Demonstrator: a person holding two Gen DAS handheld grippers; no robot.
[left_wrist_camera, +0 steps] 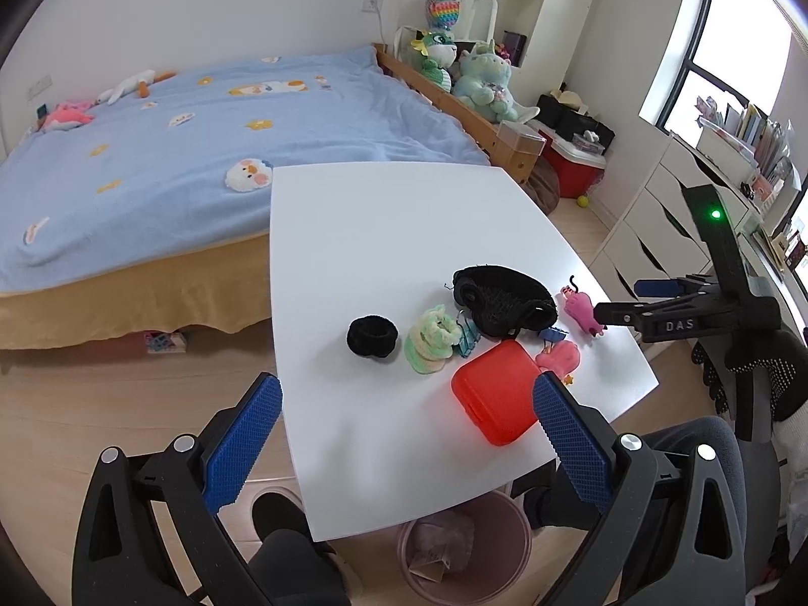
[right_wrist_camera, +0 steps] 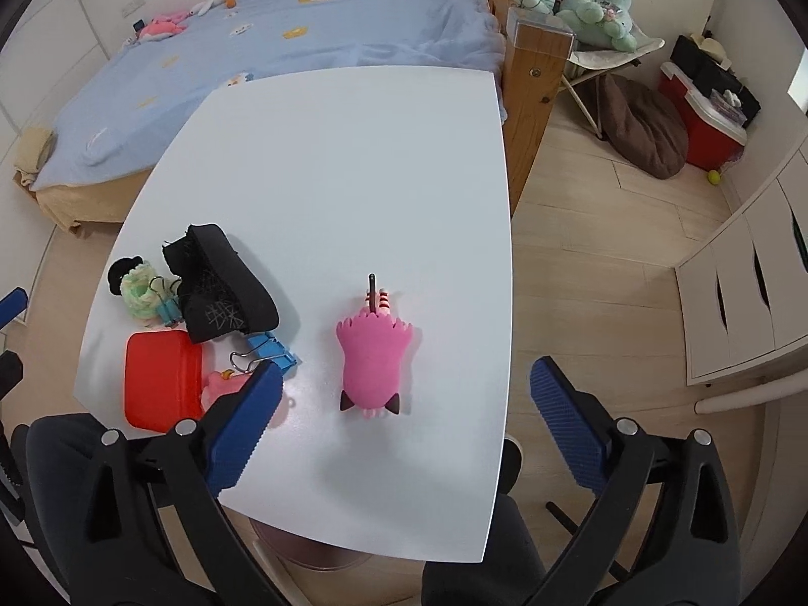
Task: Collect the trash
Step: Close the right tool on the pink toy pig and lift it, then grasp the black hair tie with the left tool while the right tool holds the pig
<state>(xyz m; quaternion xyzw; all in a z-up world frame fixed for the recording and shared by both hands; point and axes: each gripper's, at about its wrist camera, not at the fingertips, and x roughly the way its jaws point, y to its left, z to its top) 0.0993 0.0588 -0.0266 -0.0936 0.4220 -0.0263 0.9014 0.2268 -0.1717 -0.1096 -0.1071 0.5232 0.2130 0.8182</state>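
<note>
Ahead of the right gripper point(right_wrist_camera: 404, 404), jaws wide and empty, lies the pink toy point(right_wrist_camera: 371, 353); left gripper point(left_wrist_camera: 406, 434) gapes idle, likely awaiting trash.

Black hand-held gripper point(left_wrist_camera: 406, 416) frames with blue ridged pads, silver screws; black dotted glove point(left_wrist_camera: 767, 368)

White table point(right_wrist_camera: 353, 151) bears pink toy point(right_wrist_camera: 372, 353), red case point(right_wrist_camera: 159, 379).
</note>
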